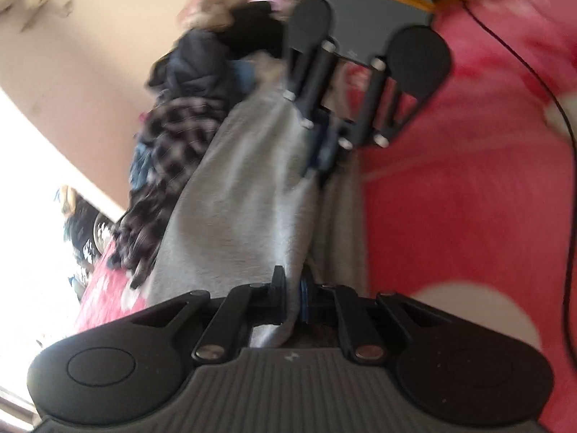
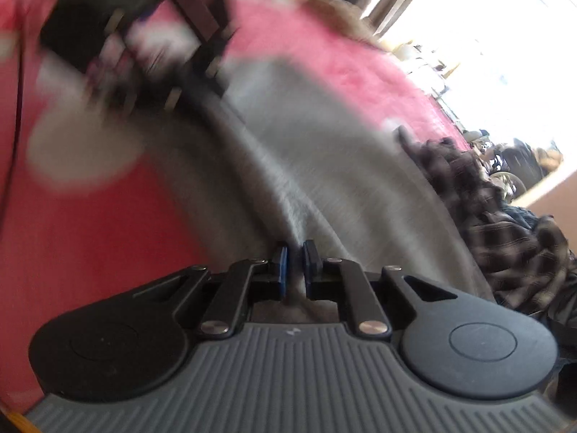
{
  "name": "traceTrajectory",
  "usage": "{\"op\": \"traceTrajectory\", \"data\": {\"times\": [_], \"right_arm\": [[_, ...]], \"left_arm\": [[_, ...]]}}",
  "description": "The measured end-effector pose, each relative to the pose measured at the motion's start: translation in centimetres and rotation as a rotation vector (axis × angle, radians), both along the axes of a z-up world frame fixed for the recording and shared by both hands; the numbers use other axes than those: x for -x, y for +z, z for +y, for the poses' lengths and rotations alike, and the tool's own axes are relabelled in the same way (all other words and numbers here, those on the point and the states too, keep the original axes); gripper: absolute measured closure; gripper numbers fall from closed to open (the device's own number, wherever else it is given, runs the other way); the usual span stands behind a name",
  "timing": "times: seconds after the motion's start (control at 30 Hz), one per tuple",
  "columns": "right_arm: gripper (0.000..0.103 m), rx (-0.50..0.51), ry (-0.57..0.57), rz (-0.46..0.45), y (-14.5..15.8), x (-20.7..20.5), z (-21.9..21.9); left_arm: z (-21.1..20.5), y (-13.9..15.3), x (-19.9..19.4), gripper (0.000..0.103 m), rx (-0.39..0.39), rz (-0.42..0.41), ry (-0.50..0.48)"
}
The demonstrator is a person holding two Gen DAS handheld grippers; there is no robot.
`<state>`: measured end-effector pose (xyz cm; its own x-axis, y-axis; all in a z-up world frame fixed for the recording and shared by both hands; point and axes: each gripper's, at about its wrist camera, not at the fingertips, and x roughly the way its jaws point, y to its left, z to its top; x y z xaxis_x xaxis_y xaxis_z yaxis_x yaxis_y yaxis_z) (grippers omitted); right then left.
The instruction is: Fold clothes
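The grey garment (image 1: 234, 195) lies stretched over the pink bedspread (image 1: 468, 198), a heap of clothes beside it with a dark plaid shirt (image 1: 169, 166) on top; the left gripper (image 1: 292, 301) is pinched closed on a fold of the grey cloth; the right gripper (image 2: 295, 270), blurred, is nearly closed with grey fabric caught between its blue pads (image 2: 282, 270); a black cable (image 1: 562, 166) trails across the bedspread; no brand, label or writing can be read.

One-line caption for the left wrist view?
Left gripper shut on grey garment over pink bedding; right gripper pinches its far end.
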<state>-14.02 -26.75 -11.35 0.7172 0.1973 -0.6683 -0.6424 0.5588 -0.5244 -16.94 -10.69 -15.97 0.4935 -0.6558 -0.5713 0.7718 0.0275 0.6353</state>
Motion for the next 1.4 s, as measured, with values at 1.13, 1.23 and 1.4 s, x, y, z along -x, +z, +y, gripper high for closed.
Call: {"op": "traceTrajectory", "data": {"times": [1.13, 1.23, 1.4], "right_arm": [[0.093, -0.836, -0.403, 0.264, -0.3, -2.1, -3.6], [0.093, -0.82, -0.411, 0.25, -0.2, -1.9, -3.2], [0.093, -0.808, -0.424, 0.206, -0.3, -1.2, -2.7]], "left_arm": [[7.5, 7.9, -8.7, 0.073, 0.36, 0.782, 0.387], [4.9, 6.6, -8.4, 0.073, 0.328, 0.777, 0.365], [1.9, 1.4, -5.2, 0.069, 0.19, 0.593, 0.33]]}}
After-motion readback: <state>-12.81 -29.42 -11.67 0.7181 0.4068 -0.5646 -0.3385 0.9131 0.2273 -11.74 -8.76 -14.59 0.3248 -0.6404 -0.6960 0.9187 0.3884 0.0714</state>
